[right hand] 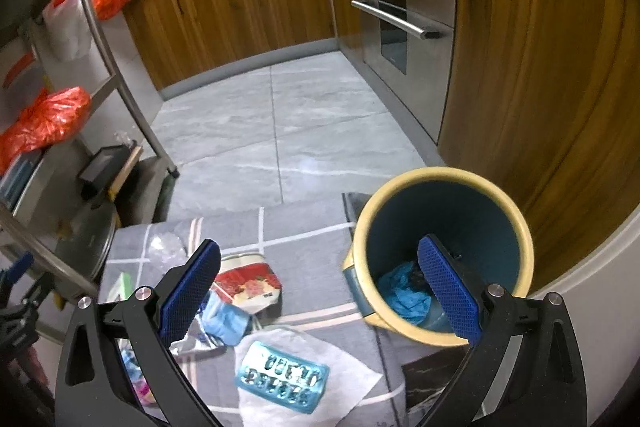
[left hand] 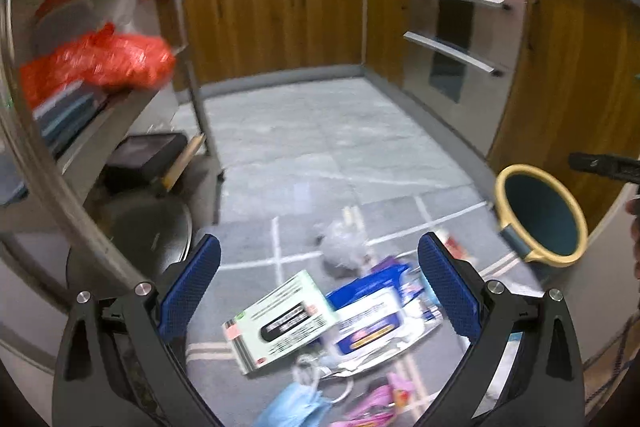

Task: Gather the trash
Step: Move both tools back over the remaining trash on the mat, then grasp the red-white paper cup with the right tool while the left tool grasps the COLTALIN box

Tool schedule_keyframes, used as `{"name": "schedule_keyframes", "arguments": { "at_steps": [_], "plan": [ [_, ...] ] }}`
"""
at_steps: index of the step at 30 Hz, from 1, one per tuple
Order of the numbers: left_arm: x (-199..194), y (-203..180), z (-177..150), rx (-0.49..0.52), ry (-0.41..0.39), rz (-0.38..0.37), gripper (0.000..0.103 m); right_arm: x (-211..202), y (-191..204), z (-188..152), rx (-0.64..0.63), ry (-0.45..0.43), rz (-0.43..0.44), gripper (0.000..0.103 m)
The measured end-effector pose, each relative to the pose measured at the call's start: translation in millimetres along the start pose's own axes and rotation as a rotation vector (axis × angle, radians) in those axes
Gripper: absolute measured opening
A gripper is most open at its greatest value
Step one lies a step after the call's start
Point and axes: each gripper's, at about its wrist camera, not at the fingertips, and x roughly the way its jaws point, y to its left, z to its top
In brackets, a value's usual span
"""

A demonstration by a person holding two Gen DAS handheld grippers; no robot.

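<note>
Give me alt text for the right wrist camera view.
The open right gripper hovers over floor litter beside a yellow-rimmed bin holding blue crumpled trash. A white tissue with a blue packet lies below.

My left gripper (left hand: 319, 277) and right gripper (right hand: 319, 277) match: black plastic arms with triangular cut-outs, silver round screws at the joints, and blue fingers (left hand: 191, 287) with cross-hatched pads.
</note>
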Motion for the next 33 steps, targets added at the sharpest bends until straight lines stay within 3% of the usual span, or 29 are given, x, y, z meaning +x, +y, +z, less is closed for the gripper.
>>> {"name": "schedule_keyframes", "arguments": {
  "at_steps": [10,16,19,23,33],
  "plan": [
    [57,15,-26,-0.053,0.171,0.019,0.097,40,48,-8,-0.086,0.033,0.014,0.098],
    [65,7,-32,-0.005,0.181,0.001,0.097,75,87,-27,-0.248,0.06,0.04,0.098],
    [78,6,-43,-0.012,0.224,-0.01,0.097,94,100,-38,-0.315,0.095,0.034,0.098],
    [97,6,-58,-0.022,0.288,-0.01,0.097,112,105,-44,-0.308,0.134,0.044,0.098],
    [121,7,-75,-0.007,0.352,-0.005,0.097,139,114,-56,-0.327,0.211,0.075,0.095]
  ]
}}
